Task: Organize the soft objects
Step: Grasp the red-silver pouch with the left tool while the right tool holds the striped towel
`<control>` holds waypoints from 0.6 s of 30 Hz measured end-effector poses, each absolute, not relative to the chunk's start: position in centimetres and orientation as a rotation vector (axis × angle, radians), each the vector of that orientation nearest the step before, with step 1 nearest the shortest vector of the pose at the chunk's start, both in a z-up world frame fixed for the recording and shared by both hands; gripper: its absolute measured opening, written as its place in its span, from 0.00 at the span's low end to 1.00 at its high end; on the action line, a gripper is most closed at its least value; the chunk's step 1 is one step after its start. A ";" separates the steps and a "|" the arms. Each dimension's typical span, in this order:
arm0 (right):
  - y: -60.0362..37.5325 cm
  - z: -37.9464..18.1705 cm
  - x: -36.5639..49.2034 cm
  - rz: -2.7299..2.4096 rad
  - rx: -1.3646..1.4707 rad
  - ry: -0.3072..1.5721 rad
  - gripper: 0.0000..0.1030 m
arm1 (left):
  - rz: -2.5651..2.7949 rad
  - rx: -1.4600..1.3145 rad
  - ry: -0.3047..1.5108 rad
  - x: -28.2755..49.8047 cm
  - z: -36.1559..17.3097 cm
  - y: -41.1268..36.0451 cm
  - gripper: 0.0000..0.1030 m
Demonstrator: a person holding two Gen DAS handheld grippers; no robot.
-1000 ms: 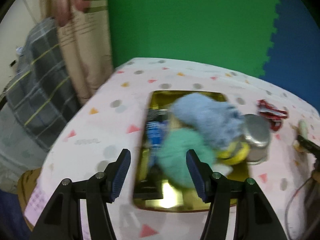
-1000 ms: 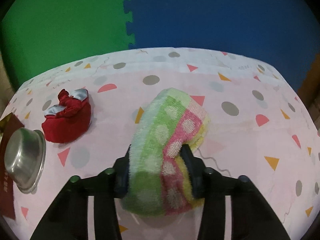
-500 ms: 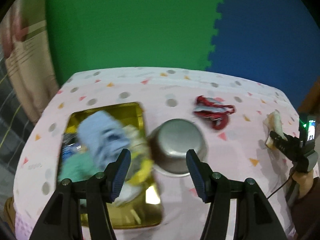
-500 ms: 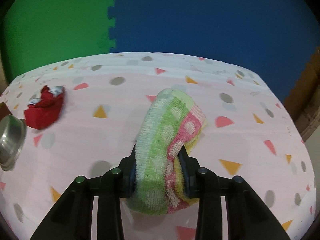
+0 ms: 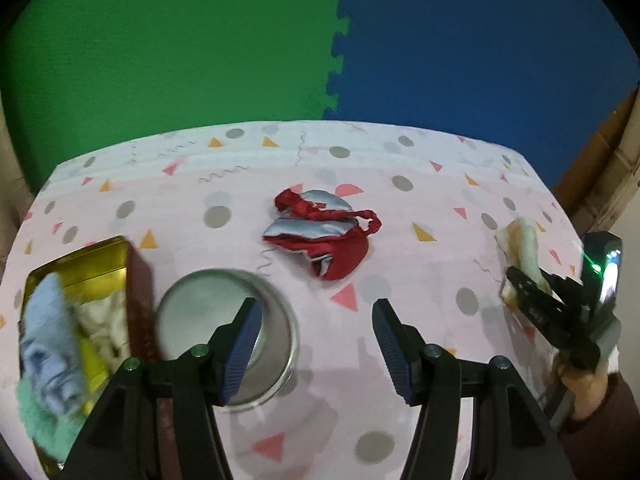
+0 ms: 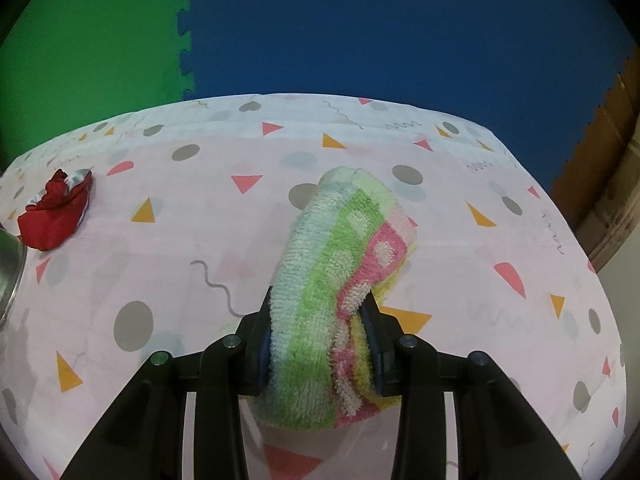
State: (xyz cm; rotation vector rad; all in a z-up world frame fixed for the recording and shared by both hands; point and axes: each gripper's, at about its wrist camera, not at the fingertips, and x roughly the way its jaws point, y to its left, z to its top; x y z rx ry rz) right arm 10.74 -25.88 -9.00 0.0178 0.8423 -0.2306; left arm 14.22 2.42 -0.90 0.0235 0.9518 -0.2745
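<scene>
Between the pads of the right hand-held gripper [image 6: 320, 340] a striped towel [image 6: 340, 264] is clamped, its jaws having just eased slightly, while the left hand-held gripper [image 5: 316, 344] is held apart and empty above the bowl [image 5: 228, 332]. The towel could be dropped on the way to the tin [image 5: 100, 264] if that grip slackens. The worktop [image 6: 460, 240] is covered by a pink dotted cloth and backed by green and blue foam mats.

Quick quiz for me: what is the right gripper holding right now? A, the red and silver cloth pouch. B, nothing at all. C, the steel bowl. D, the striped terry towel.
D: the right gripper has its pads pressed on the folded striped terry towel, while the red and silver cloth pouch lies loose on the table.
</scene>
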 end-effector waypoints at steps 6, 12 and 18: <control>-26.0 -9.1 10.9 -0.227 0.025 0.845 0.37 | -0.273 0.027 0.959 17.4 -2.2 0.2 0.57; -26.1 -9.1 10.9 -0.227 0.026 0.845 0.37 | -0.240 0.010 0.952 20.1 -3.2 -0.6 0.57; -26.1 -9.1 10.8 -0.229 0.029 0.848 0.37 | -0.232 0.036 0.960 22.0 -4.3 -1.5 0.57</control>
